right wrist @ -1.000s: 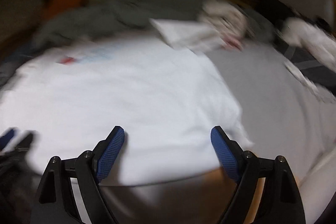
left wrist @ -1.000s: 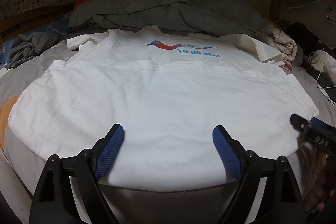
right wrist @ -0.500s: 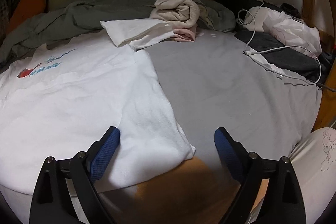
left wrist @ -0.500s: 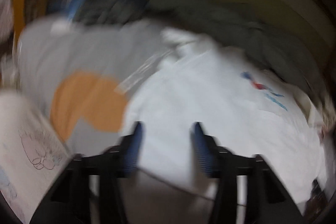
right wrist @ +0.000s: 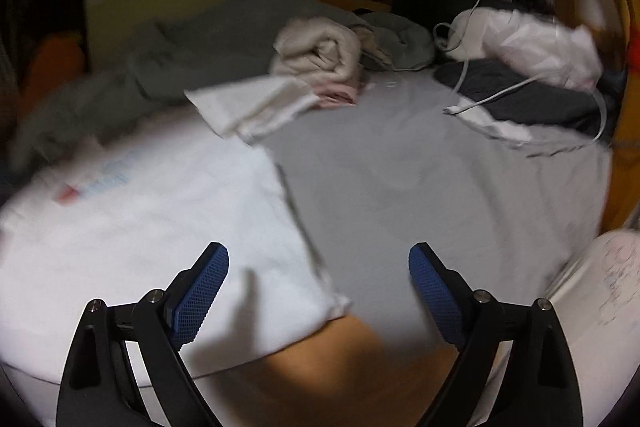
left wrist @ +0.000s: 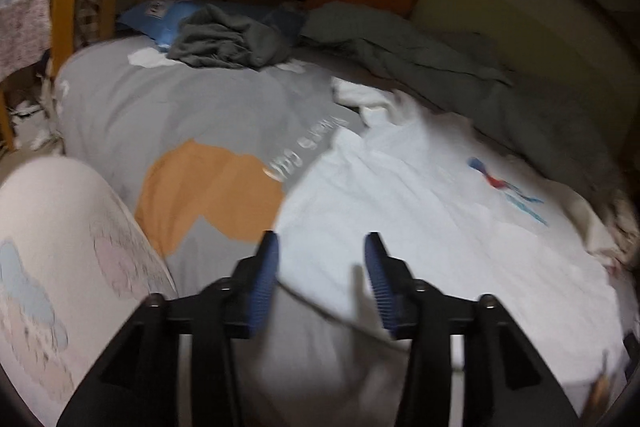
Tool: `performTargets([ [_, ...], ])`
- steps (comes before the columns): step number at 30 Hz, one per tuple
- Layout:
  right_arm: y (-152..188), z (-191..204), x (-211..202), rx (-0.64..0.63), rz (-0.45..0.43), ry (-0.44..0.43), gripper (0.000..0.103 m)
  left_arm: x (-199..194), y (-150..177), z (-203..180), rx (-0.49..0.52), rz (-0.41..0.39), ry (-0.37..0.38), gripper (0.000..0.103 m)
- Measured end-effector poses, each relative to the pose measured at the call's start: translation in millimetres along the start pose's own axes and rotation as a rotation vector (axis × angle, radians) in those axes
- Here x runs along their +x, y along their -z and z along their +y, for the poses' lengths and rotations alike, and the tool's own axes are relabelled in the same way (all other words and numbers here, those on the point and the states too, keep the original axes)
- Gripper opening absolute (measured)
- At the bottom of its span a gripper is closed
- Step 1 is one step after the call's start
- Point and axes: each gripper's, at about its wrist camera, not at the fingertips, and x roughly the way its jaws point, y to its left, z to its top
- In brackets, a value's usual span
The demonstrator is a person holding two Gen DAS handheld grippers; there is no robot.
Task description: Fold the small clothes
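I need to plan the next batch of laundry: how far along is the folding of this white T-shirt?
Done: the white T-shirt lies spread flat on the bed. In hand: nothing; the left hand-held gripper and right hand-held gripper are open at its lower corners. Left: every fold.

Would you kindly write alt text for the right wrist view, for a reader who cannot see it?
A white T-shirt lies flat on a grey bedsheet, its near corner between the wide-open blue pads of the right gripper, which touch nothing. Behind lie a rolled cream garment, a grey blanket and a white cable.
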Motion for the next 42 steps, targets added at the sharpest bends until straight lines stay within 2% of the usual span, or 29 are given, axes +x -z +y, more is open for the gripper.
performTargets([
  [1, 2.5, -1.2, -4.4, 0.012, -0.004, -0.034, 0.092, -0.4, 5.3, 0.8, -0.031, 0.03, 0.023, 0.075],
  [2, 8.2, -3.1, -8.7, 0.021, -0.009, -0.084, 0.092, 1.8, 11.3, 2.0, -0.08, 0.072, 0.079, 0.082],
  [4, 17.3, -5.7, -9.3, 0.033, -0.002, -0.135, 0.092, 10.1, 19.1, 2.5, -0.141, 0.136, 0.173, 0.083],
  [7, 23.4, -7.5, 0.8, 0.076, 0.065, -0.178, 0.092, 23.0, 24.1, 5.2, -0.188, 0.179, 0.176, 0.082],
  [9, 27.8, -10.8, 9.5, 0.125, 0.117, -0.239, 0.091, 25.4, 23.7, 9.0, -0.228, 0.169, 0.197, 0.082],
  [11, 31.3, -11.6, 16.1, 0.147, 0.142, -0.248, 0.086, 25.4, 18.4, 14.5, -0.265, 0.137, 0.205, 0.078],
  [12, 31.2, -11.8, 18.0, 0.148, 0.143, -0.238, 0.082, 25.4, 14.9, 16.1, -0.271, 0.122, 0.177, 0.072],
  [13, 31.2, -12.3, 18.6, 0.151, 0.14, -0.239, 0.074, 26.3, 11.4, 16.9, -0.264, 0.112, 0.124, 0.059],
  [14, 30.7, -13.0, 20.6, 0.157, 0.141, -0.244, 0.07, 28.5, 8.2, 18.3, -0.264, 0.108, 0.08, 0.054],
  [15, 29.7, -14.8, 23.5, 0.171, 0.14, -0.248, 0.07, 32.9, 4.6, 21.2, -0.282, 0.108, 0.064, 0.048],
  [17, 27.0, -17.4, 28.9, 0.21, 0.12, -0.25, 0.068, 38.7, 0.1, 27.4, -0.325, 0.113, 0.072, 0.044],
  [18, 25.0, -17.3, 30.7, 0.215, 0.113, -0.249, 0.068, 40.3, -2.9, 26.7, -0.319, 0.097, 0.054, 0.035],
  [19, 22.6, -16.7, 33.1, 0.217, 0.103, -0.241, 0.068, 41.2, -5.0, 24.9, -0.299, 0.078, 0.032, 0.02],
  [20, 21.0, -16.2, 34.4, 0.215, 0.095, -0.227, 0.06, 42.1, -6.4, 23.8, -0.277, 0.067, 0.026, 0.011],
  [21, 18.9, -15.4, 36.7, 0.208, 0.093, -0.195, 0.05, 43.3, -7.0, 24.3, -0.265, 0.066, 0.038, 0.008],
  [22, 16.7, -16.0, 41.7, 0.206, 0.111, -0.183, 0.022, 41.7, -7.8, 24.1, -0.261, 0.062, 0.033, 0.007],
  [23, 15.2, -19.2, 43.4, 0.229, 0.121, -0.22, 0.01, 36.5, -8.9, 24.9, -0.262, 0.046, 0.036, 0.007],
  [25, 12.1, -23.8, 30.2, 0.261, 0.077, -0.243, 0.008, 16.8, -17.1, 24.0, -0.241, -0.032, 0.055, 0.007],
  [27, 4.4, -15.4, -2.9, 0.186, -0.032, -0.215, 0.008, -7.5, -30.4, 21.2, -0.222, -0.083, 0.111, 0.007],
  [29, -3.3, -12.6, -37.4, 0.167, -0.096, -0.22, 0.007, -30.6, -46.2, 18.6, -0.184, -0.114, 0.113, 0.007],
  [32, -21.6, -23.1, -94.7, 0.219, -0.147, -0.29, 0.007, -73.0, -61.5, 31.1, -0.21, -0.174, 0.198, 0.007],
  [36, -30.9, -28.2, -138.2, 0.191, -0.248, -0.273, 0.007, -119.6, -66.7, 33.6, -0.215, -0.28, 0.206, 0.008],
  [38, -28.8, -27.3, -138.1, 0.18, -0.246, -0.258, 0.007, -124.0, -65.5, 29.8, -0.214, -0.301, 0.175, 0.008],
  [39, -25.7, -22.9, -130.4, 0.159, -0.219, -0.223, 0.007, -119.7, -64.4, 25.4, -0.206, -0.289, 0.142, 0.008],
  [42, -14.5, -18.7, -98.8, 0.162, -0.095, -0.179, 0.007, -91.4, -57.8, 18.3, -0.199, -0.185, 0.076, 0.008],
])
